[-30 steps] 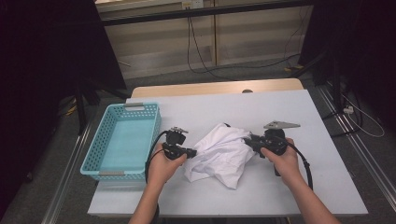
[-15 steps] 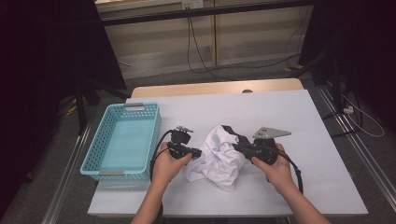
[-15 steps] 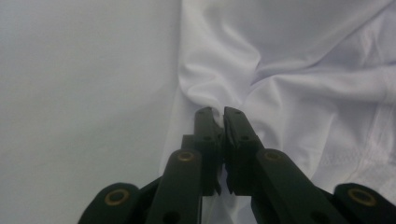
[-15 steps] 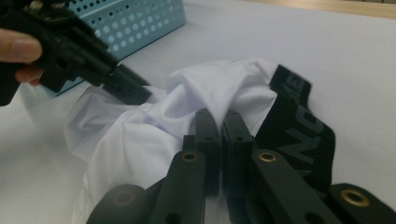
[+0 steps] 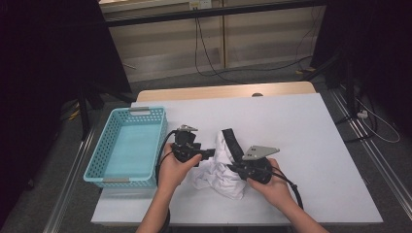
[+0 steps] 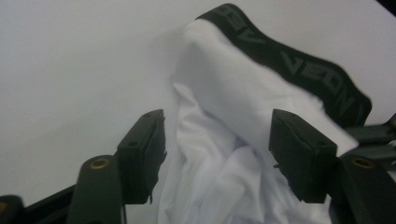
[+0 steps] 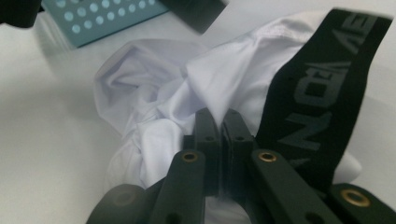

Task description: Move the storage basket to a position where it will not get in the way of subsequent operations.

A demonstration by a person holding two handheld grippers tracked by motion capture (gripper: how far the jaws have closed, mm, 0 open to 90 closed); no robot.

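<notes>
Underwear (image 5: 216, 170) bunched on bench (image 5: 311, 145), folding unfinished, basket (image 5: 127, 145) empty. Right gripper (image 7: 219, 122) pinching white cloth; left gripper (image 6: 217, 158) jaws just opening, spread around cloth, not pressing.

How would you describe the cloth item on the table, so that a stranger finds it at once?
On the white table, right of the light blue basket, lies a crumpled white garment between the two hands. Its wide black waistband with grey letters sets it apart.
</notes>
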